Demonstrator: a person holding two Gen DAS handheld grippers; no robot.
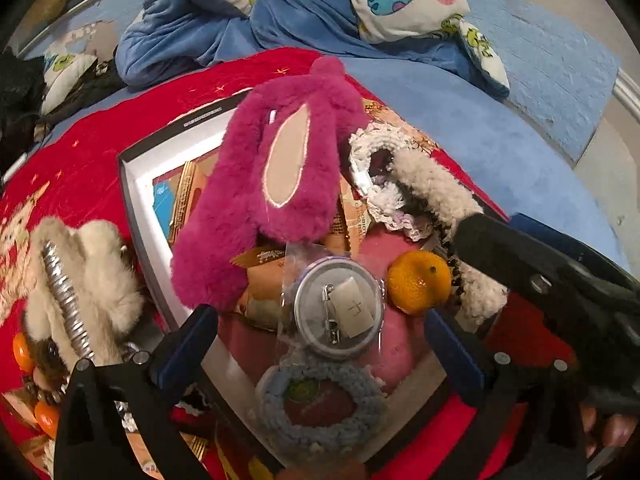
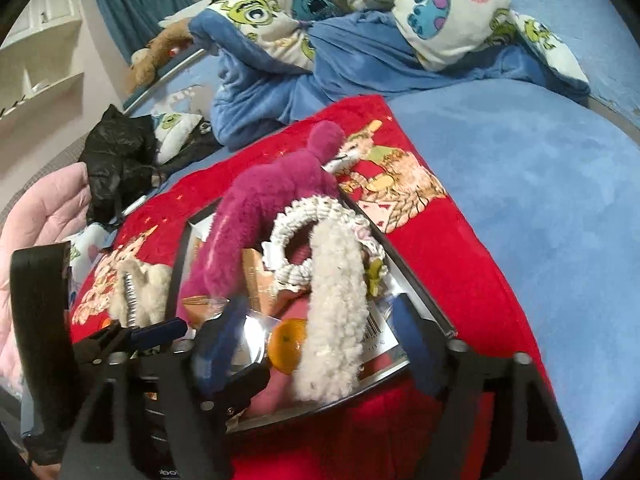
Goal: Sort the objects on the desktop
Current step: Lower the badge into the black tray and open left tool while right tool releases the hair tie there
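A black-rimmed box [image 1: 132, 184] on a red blanket holds a magenta plush headband [image 1: 276, 184], a round badge in a clear bag [image 1: 338, 308], a mandarin [image 1: 418, 282], a blue crochet ring [image 1: 320, 404] and a white lace scrunchie [image 1: 384, 152]. My left gripper [image 1: 320, 344] is open just above the badge, fingers either side of it. My right gripper [image 2: 316, 340] is open around a cream fuzzy headband [image 2: 336, 312] that lies in the box; the mandarin [image 2: 288, 344] sits beside it. The right gripper also enters the left wrist view [image 1: 560, 280].
A cream fur hair clip with a silver comb [image 1: 76, 296] and orange beads [image 1: 44, 416] lie on the red blanket [image 1: 80, 160] left of the box. Behind are a blue bedsheet [image 2: 540, 184], a cartoon-print quilt [image 2: 360, 4] and a black bag [image 2: 116, 152].
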